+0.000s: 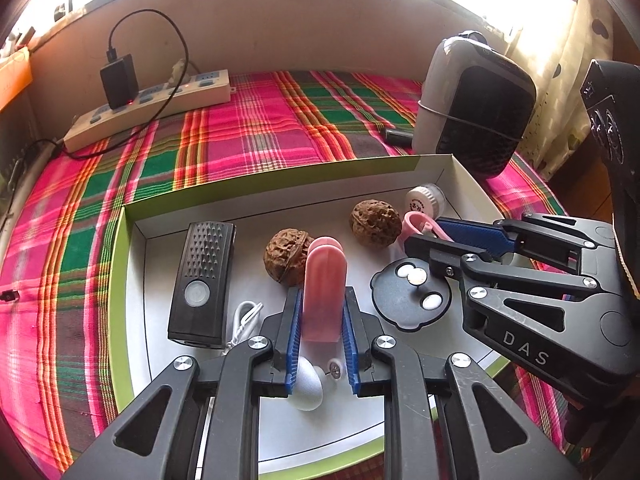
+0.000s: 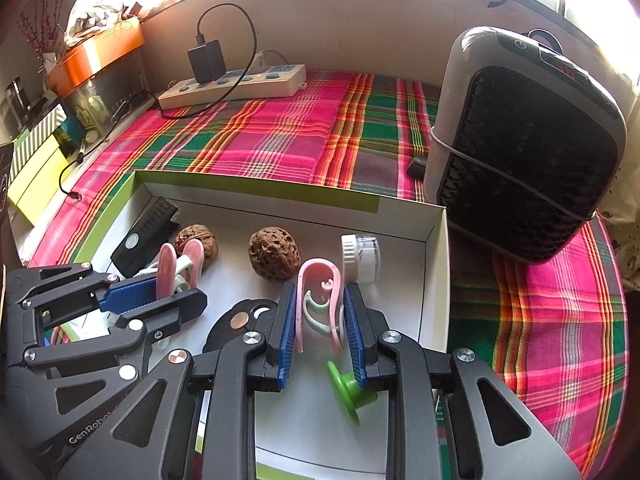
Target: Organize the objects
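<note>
walnuts: 2 [image 1: 288,259] [image 1: 375,222] | pink clips: 2 [image 1: 324,292] [image 2: 320,304] | black remote-like devices: 1 [image 1: 202,282] | small white-capped jars: 1 [image 1: 425,199] | black round discs: 1 [image 1: 412,300] | power strips: 1 [image 1: 148,102] | grey-black heaters: 1 [image 2: 524,140] | white-and-green boxes: 1 [image 1: 280,186] | green suction cups: 1 [image 2: 348,394]

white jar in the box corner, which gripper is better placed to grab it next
Right. Its hand-held gripper sits just short of the jar, though shut on a pink clip. The left is further back, gripping another.
</note>
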Demonstrator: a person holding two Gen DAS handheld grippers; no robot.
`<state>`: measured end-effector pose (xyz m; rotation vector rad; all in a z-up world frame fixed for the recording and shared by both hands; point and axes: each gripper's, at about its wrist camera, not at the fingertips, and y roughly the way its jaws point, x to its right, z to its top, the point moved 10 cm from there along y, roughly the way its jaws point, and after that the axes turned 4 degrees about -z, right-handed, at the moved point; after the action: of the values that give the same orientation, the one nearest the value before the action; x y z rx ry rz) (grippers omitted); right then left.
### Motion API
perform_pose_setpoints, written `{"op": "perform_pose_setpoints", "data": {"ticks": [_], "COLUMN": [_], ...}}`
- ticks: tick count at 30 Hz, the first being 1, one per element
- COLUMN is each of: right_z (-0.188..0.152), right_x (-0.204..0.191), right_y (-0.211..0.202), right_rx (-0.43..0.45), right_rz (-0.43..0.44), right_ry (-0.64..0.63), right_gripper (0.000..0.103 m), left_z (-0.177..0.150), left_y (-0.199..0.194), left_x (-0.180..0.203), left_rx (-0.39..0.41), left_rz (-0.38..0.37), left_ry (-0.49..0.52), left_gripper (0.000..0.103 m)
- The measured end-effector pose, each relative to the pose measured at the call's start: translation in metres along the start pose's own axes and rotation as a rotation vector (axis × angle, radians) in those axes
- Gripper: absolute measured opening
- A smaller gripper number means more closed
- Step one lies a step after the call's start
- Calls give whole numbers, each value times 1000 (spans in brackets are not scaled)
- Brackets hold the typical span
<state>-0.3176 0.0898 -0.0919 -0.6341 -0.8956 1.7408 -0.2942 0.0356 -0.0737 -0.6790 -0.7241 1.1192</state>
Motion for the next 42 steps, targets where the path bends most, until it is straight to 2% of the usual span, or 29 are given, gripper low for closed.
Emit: {"op": "perform_pose_setpoints", "data": {"ticks": [9,16,21,27,39,40,42], "right_z": [-2,-3,-4,-7,-23,-24,-28], "right_x": [2,2,2,2,-4,-3,-4], "right_y": [-1,-5,-11,-24,-60,-62,-69], "right_rx": [0,6,20,46,107,110,119], "right_rz": [-6,-9,-10,-12,-15,-15,-11], "right_ry": [4,9,17,27,38,40,45], "right_gripper": [25,27,32,33,34,34,47], "left_z": [-2,-3,-1,-4,-23,-25,-30], "left_y": [0,-6,-15,-28,-68,-72,-80], "left_x": [1,0,3,4,-2,-3,-4], "left_rx": [-3,4,21,44,108,115,125], "left_rz": [3,12,15,31,106,114,122], "left_ry": [0,-9,-7,-9,-33,-36,-49], "left_gripper": [25,26,26,26,26,26,26]}}
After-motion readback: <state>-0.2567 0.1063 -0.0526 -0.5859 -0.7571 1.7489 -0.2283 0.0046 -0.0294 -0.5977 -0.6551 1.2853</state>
